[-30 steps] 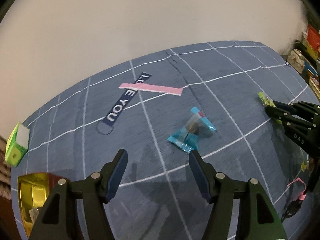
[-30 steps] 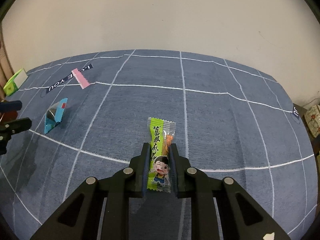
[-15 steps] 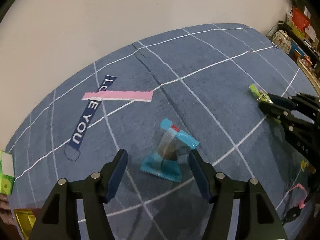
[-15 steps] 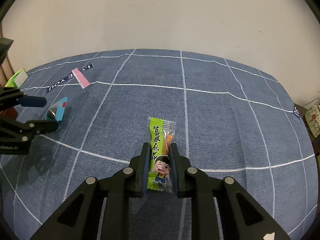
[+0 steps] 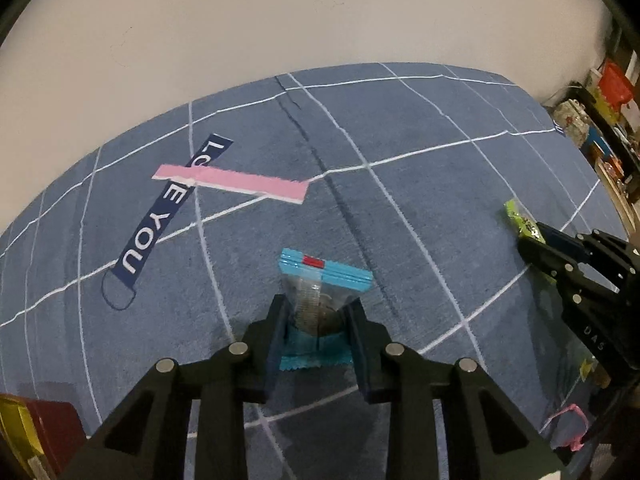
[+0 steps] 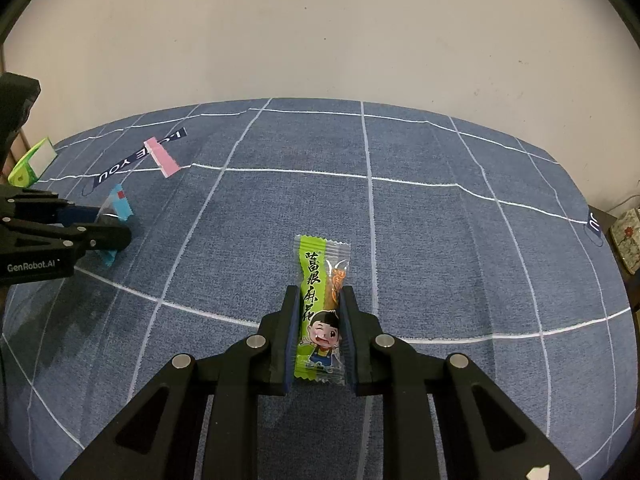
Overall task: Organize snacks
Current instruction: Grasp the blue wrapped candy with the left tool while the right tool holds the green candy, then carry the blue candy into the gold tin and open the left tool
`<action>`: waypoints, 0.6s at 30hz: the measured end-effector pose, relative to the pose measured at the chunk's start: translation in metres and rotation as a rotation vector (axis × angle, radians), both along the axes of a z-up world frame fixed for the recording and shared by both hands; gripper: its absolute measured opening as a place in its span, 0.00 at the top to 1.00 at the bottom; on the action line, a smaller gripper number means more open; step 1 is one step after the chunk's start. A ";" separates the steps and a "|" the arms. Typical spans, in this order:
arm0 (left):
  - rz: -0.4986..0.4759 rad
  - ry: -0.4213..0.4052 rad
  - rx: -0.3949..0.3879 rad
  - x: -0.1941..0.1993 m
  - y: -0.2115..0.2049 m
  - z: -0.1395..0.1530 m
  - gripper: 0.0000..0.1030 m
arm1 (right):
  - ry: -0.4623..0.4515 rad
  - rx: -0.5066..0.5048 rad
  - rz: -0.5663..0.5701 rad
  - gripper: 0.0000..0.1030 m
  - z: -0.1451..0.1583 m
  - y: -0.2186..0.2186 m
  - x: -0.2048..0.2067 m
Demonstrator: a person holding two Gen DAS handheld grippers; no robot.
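The blue snack packet (image 5: pixel 320 300) lay lengthwise inside the left gripper (image 5: pixel 318 320) — jaws clamped on it — while the right gripper (image 6: pixel 320 320) gripped the green snack packet (image 6: pixel 320 304).

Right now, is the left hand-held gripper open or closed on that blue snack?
Closed on it. The left hand-held gripper has both fingers pressed against the sides of the blue snack packet, pinching its clear middle.

Left claw (image 5: pixel 316 312) and right claw (image 6: pixel 320 316) both reach forward, fingers closed tight.
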State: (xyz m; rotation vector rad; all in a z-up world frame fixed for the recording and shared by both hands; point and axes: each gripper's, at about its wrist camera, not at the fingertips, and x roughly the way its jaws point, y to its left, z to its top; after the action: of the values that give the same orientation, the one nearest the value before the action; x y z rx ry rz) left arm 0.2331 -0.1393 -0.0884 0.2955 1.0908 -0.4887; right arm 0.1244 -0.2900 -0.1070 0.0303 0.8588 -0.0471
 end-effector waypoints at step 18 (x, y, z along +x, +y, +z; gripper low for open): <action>0.121 -0.011 0.011 -0.030 0.029 0.038 0.73 | 0.000 -0.005 0.001 0.83 0.000 0.001 0.000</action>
State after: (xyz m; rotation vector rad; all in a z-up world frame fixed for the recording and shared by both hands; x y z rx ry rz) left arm 0.2035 -0.1103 -0.0503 0.2395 1.0943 -0.3732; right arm 0.1244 -0.2892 -0.1070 0.0254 0.8586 -0.0487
